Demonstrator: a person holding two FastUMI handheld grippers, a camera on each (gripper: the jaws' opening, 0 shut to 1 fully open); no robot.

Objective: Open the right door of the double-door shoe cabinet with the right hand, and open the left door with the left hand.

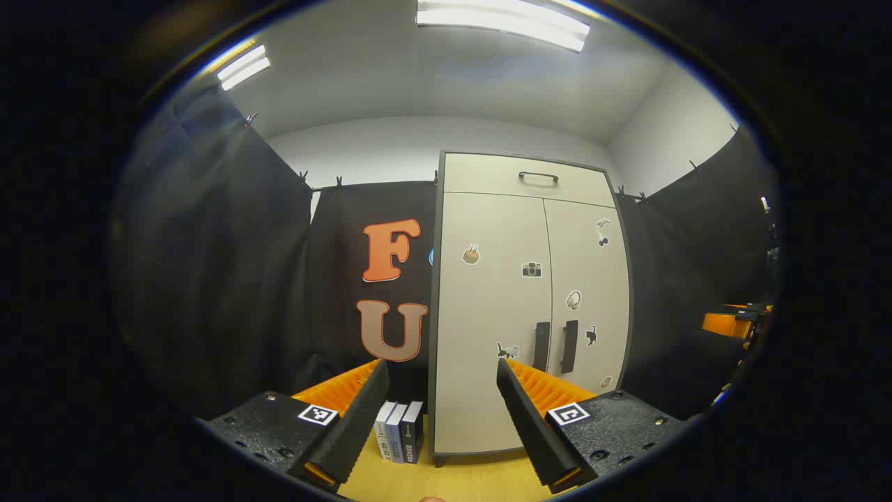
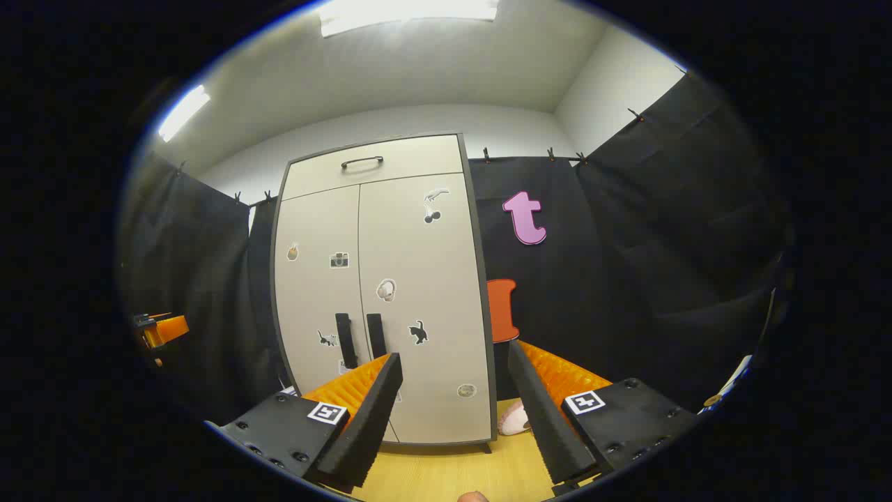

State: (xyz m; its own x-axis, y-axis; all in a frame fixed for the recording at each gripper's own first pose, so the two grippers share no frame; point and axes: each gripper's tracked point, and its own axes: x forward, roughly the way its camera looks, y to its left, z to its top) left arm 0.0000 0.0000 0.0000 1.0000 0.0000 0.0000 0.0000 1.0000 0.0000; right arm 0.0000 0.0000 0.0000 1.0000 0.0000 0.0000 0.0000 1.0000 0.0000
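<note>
Both doors shut on shoe cabinet (image 2: 380, 293) center frame, left claw (image 1: 439, 418) and right claw (image 2: 453, 411) spread, well apart from it; probably light, stiff panels, best pinched at vertical right handle (image 2: 376, 335) and left handle (image 1: 541, 346).

Cream shoe cabinet (image 1: 529, 307) with dark frame, black handles (image 1: 555, 346), yellow wood floor (image 1: 453, 481)

Three books (image 1: 399, 431) stood on the yellow floor (image 1: 453, 481) at the left. A pink thing (image 2: 514, 418) lay at the right.
</note>
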